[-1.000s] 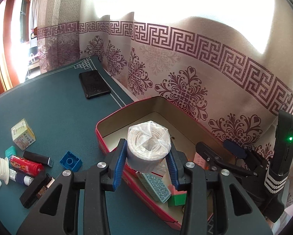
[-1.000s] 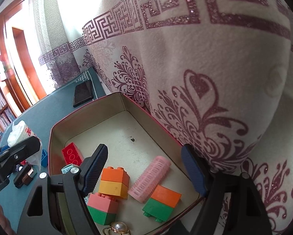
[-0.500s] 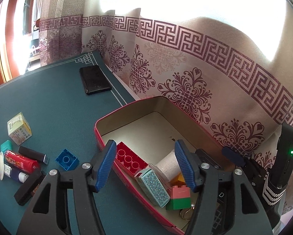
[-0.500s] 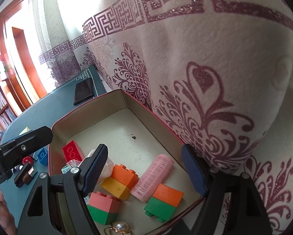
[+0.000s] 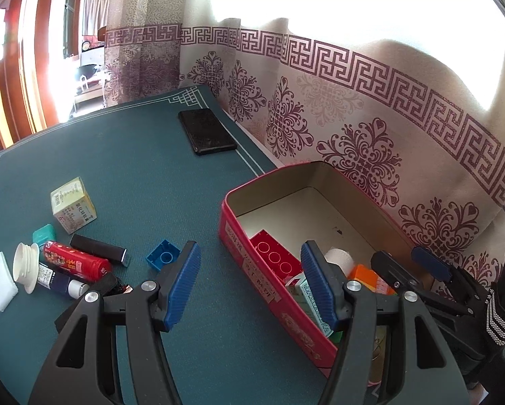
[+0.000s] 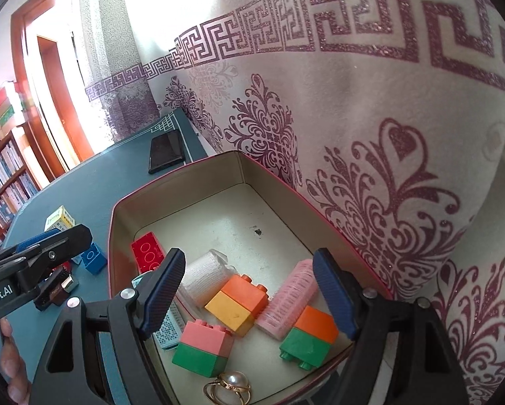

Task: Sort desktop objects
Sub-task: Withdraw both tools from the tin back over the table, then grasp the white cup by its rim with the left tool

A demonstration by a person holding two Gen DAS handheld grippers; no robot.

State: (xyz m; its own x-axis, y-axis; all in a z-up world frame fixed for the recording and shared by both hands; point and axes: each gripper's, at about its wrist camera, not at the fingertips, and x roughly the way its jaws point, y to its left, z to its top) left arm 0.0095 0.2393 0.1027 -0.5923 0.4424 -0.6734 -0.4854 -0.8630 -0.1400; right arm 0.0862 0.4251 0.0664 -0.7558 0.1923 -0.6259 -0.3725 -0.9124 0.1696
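Jaws wide apart and empty on the left gripper point(image 5: 250, 285), hanging over the near wall of the red tin point(image 5: 272, 298). Right gripper point(image 6: 249, 295) likewise spread, holding nothing, poised above the tin's near end. Just under the right jaws lie stacked bricks point(image 6: 237, 303) and a pink roller point(image 6: 291, 298); a white roll point(image 6: 202, 278) rests by their left side, inside the tin. Step in hand, I'd say: one item delivered, next one wanted. Left of the left jaws, a blue brick point(image 5: 163, 256) sits alone on the worktop point(image 5: 144, 182), with tubes and a red bottle point(image 5: 73, 261) further left. Beyond, a yellow carton point(image 5: 73, 205); farthest, a black phone point(image 5: 207, 130). Next move calls for swinging left, dropping low, and straddling that brick squarely.
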